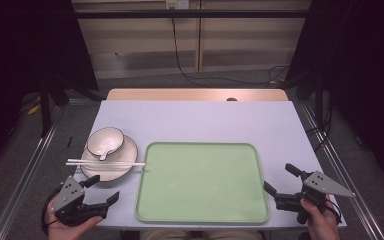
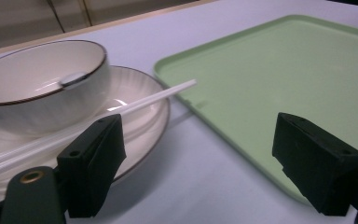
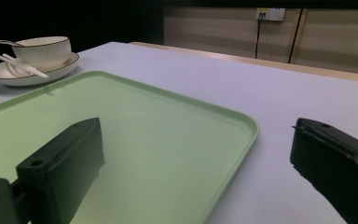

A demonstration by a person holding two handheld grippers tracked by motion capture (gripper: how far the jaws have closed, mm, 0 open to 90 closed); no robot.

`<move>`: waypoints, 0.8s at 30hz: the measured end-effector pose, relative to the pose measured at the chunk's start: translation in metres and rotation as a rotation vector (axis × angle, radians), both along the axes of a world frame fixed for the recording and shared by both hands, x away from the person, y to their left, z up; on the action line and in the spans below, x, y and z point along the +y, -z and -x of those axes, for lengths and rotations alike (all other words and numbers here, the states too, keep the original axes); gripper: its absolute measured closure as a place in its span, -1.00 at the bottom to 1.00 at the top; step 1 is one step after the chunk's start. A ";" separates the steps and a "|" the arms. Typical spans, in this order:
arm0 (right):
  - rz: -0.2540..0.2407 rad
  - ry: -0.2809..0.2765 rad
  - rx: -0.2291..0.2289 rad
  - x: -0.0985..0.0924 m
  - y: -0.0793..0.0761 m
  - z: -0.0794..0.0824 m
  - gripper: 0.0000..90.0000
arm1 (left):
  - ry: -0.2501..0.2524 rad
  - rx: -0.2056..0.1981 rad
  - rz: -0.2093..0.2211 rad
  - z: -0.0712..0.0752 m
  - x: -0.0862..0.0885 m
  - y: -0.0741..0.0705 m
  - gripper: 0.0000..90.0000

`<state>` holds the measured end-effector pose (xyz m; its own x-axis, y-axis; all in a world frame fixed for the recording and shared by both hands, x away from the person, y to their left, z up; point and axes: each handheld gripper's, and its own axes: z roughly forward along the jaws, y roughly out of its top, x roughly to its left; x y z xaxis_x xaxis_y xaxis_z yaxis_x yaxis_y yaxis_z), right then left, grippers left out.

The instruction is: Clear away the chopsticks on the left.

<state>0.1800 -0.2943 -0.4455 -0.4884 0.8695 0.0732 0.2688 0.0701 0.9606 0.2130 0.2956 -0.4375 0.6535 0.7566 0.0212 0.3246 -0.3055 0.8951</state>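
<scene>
A white bowl (image 1: pixel 105 141) with a dark rim sits on a white plate (image 1: pixel 125 167) at the table's left, and a white spoon (image 1: pixel 103 152) rests inside the bowl. Two white chopsticks (image 1: pixel 105 163) lie across the plate, their tips reaching the edge of a pale green tray (image 1: pixel 202 182). My left gripper (image 1: pixel 105 187) is held just in front of the plate, open with nothing between its jaws. In the left gripper view the bowl (image 2: pixel 42 88), chopsticks (image 2: pixel 158 95) and tray (image 2: pixel 270 79) lie close ahead. My right gripper (image 1: pixel 278 176) is open at the tray's right edge.
The tray (image 3: pixel 144 121) holds nothing. The light grey tabletop (image 1: pixel 195 120) stretches bare behind it. A wooden strip (image 1: pixel 195 94) borders the far edge, and cables (image 1: pixel 215 77) run along the floor beyond. Dark curtains hang at both sides.
</scene>
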 end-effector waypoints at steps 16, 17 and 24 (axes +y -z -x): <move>0.009 -0.016 0.013 0.002 0.001 -0.001 -0.92 | 0.036 0.040 -0.049 -0.038 0.029 -0.013 -0.30; 0.010 -0.021 0.015 0.002 0.001 -0.001 -0.92 | 0.027 0.047 -0.062 -0.041 0.032 -0.013 -0.25; 0.016 -0.033 0.017 0.003 0.002 -0.001 -0.92 | 0.049 0.097 -0.078 -0.057 0.044 -0.014 -0.16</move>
<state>0.1809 -0.2910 -0.4471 -0.5155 0.8541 0.0683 0.2828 0.0943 0.9545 0.2704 0.3393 -0.4235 0.6914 0.7224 0.0133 0.3916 -0.3902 0.8333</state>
